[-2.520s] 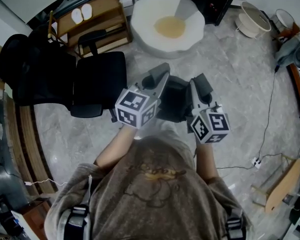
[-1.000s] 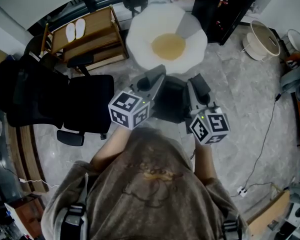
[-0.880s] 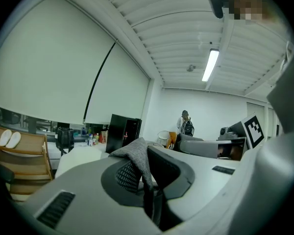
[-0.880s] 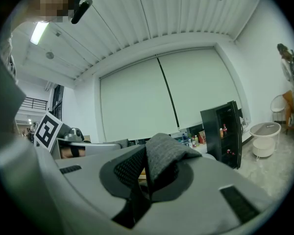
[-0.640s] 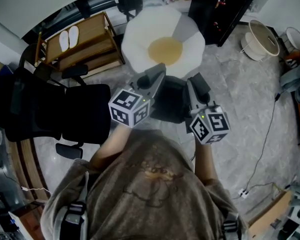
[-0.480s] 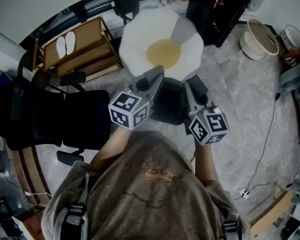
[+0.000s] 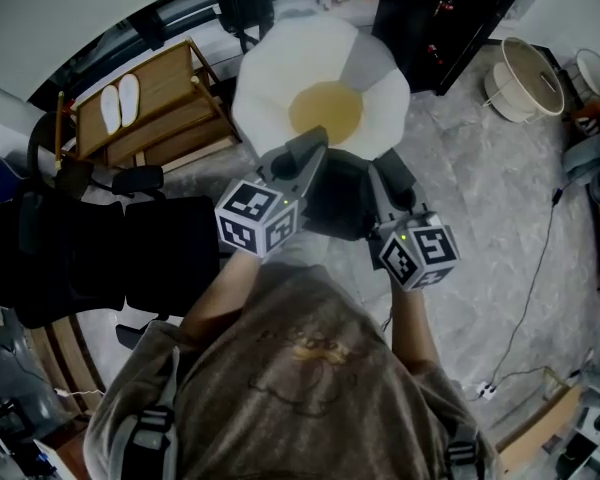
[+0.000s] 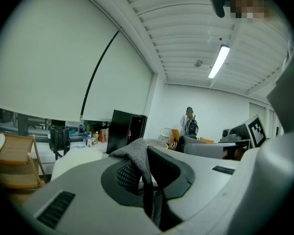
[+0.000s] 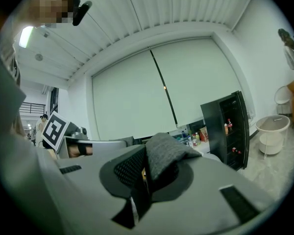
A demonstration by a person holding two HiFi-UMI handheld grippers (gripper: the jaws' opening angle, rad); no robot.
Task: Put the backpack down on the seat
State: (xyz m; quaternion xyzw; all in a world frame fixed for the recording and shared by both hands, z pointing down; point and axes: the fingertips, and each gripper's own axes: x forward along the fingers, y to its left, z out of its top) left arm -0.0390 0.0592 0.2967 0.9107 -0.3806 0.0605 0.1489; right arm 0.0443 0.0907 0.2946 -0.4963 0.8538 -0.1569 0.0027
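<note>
Marble floor [image 7: 480, 198] below; jaws of left gripper [image 7: 302, 158] and right gripper [image 7: 388, 176] each pinch the backpack [image 7: 338, 200]

No word, number or brand name can be read anywhere. The left gripper's cube [image 7: 258, 218], at 9 o'clock of centre, and the right gripper's cube [image 7: 420, 255], at 3 o'clock, bear only black-and-white square patterns.

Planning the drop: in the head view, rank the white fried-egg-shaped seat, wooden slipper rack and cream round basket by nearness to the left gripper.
1. White fried-egg-shaped seat, just ahead of the left gripper.
2. Wooden slipper rack, upper left.
3. Cream round basket, far right.
</note>
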